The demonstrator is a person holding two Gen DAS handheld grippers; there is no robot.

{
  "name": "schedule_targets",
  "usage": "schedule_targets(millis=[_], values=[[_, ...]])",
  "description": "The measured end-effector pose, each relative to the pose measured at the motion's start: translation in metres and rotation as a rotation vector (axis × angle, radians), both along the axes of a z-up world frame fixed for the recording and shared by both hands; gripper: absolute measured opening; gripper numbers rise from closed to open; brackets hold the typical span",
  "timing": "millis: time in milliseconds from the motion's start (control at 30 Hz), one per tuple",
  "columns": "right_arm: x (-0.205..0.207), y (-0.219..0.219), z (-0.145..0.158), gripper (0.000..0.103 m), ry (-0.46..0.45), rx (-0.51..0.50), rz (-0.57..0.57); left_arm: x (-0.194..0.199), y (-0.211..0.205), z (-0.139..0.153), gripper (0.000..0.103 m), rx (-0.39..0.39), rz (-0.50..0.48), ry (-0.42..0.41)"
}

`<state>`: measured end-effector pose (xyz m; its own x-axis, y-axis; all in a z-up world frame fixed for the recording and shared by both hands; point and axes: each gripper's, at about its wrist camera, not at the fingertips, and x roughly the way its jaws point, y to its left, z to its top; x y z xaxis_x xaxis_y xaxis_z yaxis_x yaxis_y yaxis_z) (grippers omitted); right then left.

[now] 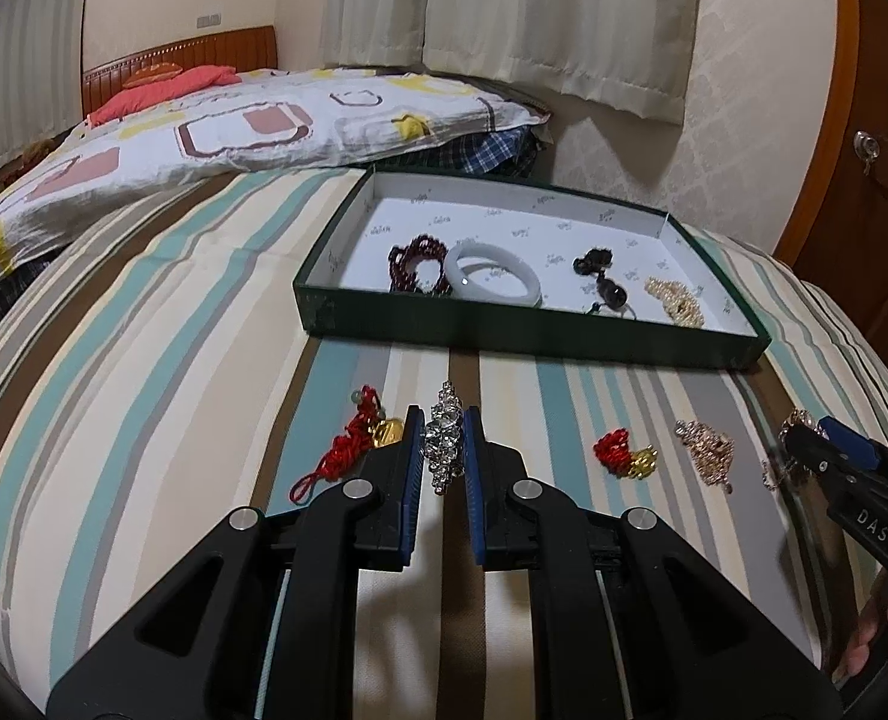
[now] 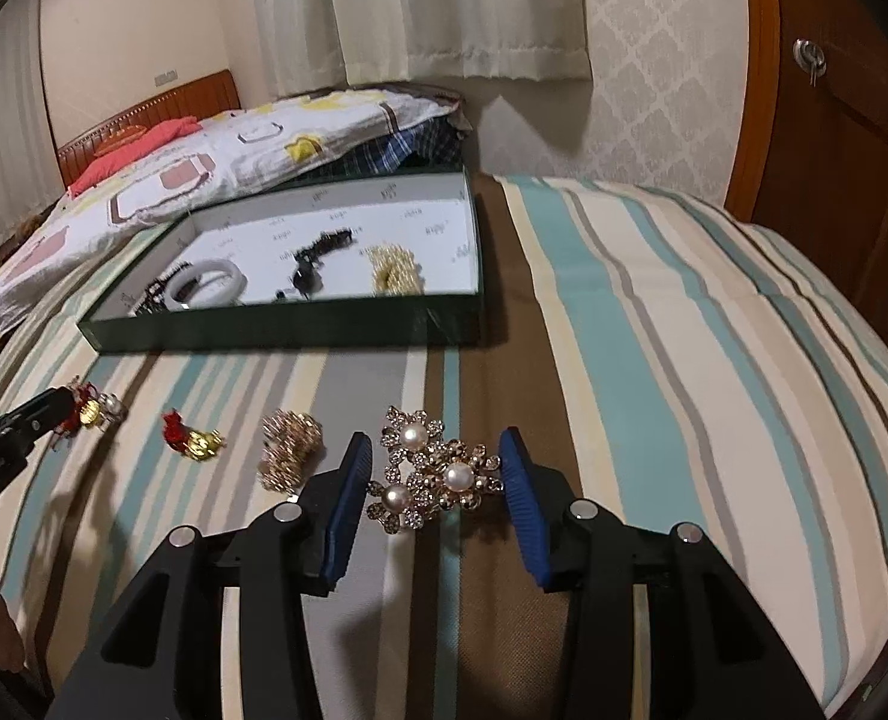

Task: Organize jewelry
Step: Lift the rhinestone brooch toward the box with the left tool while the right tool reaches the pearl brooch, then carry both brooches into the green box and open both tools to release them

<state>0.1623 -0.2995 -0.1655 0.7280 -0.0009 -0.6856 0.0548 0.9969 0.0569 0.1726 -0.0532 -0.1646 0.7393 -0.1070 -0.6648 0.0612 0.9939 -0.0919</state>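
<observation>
My left gripper [image 1: 444,426] is shut on a clear crystal bracelet [image 1: 443,447] that lies on the striped bed; its blue pads [image 1: 473,438] press both sides. My right gripper [image 2: 435,456] is open around a gold flower brooch with pearls [image 2: 429,471], pads apart from it; this gripper also shows in the left wrist view [image 1: 816,438]. A dark green tray with white lining [image 1: 528,333] holds a dark red bead bracelet [image 1: 414,261], a white jade bangle [image 1: 492,273], a black bead piece [image 1: 600,276] and a gold chain [image 1: 678,300].
On the bed lie a red cord with a gold charm [image 1: 360,438], a second red and gold charm [image 1: 624,453] and a rose-gold brooch [image 1: 705,450]. A patterned pillow [image 1: 234,126] lies behind the tray. A wooden cabinet [image 1: 864,168] stands at the right.
</observation>
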Motion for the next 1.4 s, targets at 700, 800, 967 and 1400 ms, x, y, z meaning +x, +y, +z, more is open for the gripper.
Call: schedule_targets(millis=[700, 800, 967, 1400], values=[[0.037, 0.018, 0.053, 0.044, -0.15, 0.009, 0.063, 0.035, -0.017, 0.042, 0.013, -0.028, -0.042, -0.096], [0.048, 0.019, 0.059, 0.044, -0.167, 0.009, 0.072, 0.046, -0.018, 0.047, 0.013, -0.039, -0.045, -0.103], [0.071, 0.018, 0.067, 0.044, -0.194, 0.012, 0.074, 0.071, -0.019, 0.056, 0.013, -0.036, -0.049, -0.124], [0.14, 0.01, 0.06, 0.044, -0.187, 0.005, 0.082, 0.154, -0.027, 0.057, 0.013, 0.029, -0.057, -0.126]])
